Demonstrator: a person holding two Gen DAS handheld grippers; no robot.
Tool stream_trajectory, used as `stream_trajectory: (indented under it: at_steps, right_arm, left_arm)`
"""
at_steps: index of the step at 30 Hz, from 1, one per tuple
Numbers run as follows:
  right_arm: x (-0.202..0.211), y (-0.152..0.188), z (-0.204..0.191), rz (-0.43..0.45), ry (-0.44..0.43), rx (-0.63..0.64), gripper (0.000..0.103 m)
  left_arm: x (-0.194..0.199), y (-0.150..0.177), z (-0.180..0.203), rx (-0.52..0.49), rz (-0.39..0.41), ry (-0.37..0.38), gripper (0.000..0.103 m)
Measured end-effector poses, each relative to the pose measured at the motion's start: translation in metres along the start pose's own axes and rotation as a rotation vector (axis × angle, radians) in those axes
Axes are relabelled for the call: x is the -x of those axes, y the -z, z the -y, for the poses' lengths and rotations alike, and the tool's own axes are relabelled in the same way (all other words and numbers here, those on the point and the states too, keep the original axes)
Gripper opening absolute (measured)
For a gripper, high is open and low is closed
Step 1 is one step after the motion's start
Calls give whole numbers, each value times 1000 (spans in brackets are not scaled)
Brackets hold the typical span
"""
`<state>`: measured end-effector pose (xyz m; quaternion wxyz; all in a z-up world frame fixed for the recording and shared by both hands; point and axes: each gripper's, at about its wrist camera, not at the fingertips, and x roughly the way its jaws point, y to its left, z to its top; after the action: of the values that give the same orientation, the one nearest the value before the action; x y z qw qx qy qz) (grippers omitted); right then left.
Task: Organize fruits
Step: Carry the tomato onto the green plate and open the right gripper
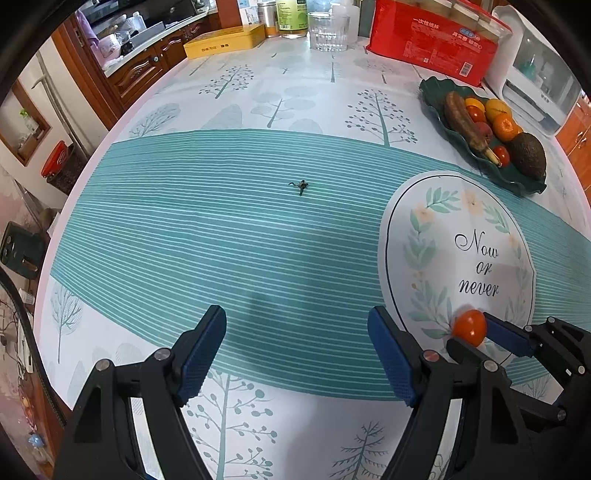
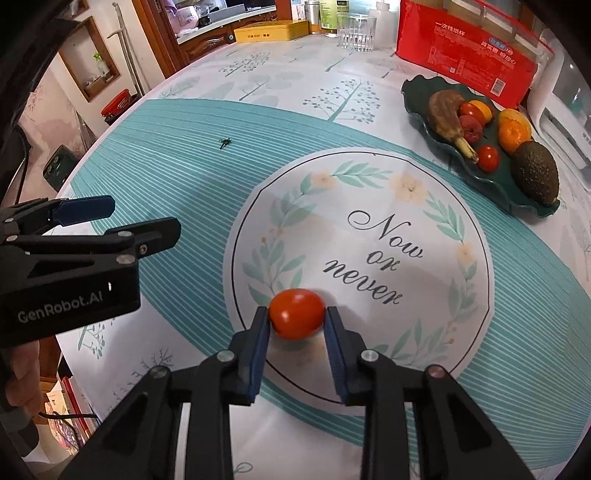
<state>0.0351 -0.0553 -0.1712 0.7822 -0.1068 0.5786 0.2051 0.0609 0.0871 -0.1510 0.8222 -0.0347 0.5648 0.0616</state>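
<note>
A red cherry tomato point(image 2: 296, 314) sits on the tablecloth's white "Now or never" circle, between the blue pads of my right gripper point(image 2: 296, 318), whose jaws touch both its sides. The tomato also shows in the left wrist view point(image 1: 469, 327). A dark green leaf-shaped plate point(image 2: 417, 88) at the far right holds a brown banana point(image 2: 445, 110), several small tomatoes, oranges and an avocado point(image 2: 535, 173). My left gripper point(image 1: 297, 350) is open and empty above the teal stripes, left of the tomato. A small green tomato stem point(image 1: 301, 185) lies on the stripes.
At the table's far edge stand a red paper-cup package point(image 2: 469, 44), a glass point(image 2: 356, 31), bottles and a yellow tin box point(image 2: 271, 30). A white appliance point(image 2: 565, 110) stands at the right. The table's left edge drops off to the floor.
</note>
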Motion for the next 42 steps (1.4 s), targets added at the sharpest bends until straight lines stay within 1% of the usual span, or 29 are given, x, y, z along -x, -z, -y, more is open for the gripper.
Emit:
stream_trajectory:
  at_steps: [8,13,17,19,21,26,29,32,35,39,40,41,42]
  right_arm:
    - [14,-7,14,27,14,-47,30]
    - [32,-22,40,69,47,-109,30]
    - [50,-45,71,116,86,-170,30]
    - [56,-57,83,137,110,-192,30]
    - [62,-72,99,162,139,-218,30]
    - [65,-109,136,185,183,-276,30]
    - [59,-129,157,186,198,-308,30]
    - [46,-145,178,166,211,-342,30]
    - [31,-153,189,129,210,-356,30]
    - [19,-156,193,97,216,-361,32]
    - [17,-156,194,93,212,-365,35]
    - [16,-155,195,89,206,-371,41]
    - [15,-155,195,91,200,-375,44]
  left_arm:
    - [-3,-9,11,-16,-10,26,78]
    - [0,-26,24,-30,2,50,78]
    - [7,-49,38,-50,27,79,78]
    - [10,-63,46,-63,39,92,82]
    - [14,-77,53,-72,55,104,83]
    - [19,-117,73,-101,89,138,88]
    - [19,-137,84,-115,104,143,90]
    - [16,-153,91,-126,114,145,91]
    - [8,-166,96,-120,101,156,91]
    - [0,-174,97,-111,79,160,91]
    - [-2,-175,98,-113,76,160,91]
    - [-4,-177,100,-117,70,153,91]
    - [-6,-177,100,-119,67,149,91]
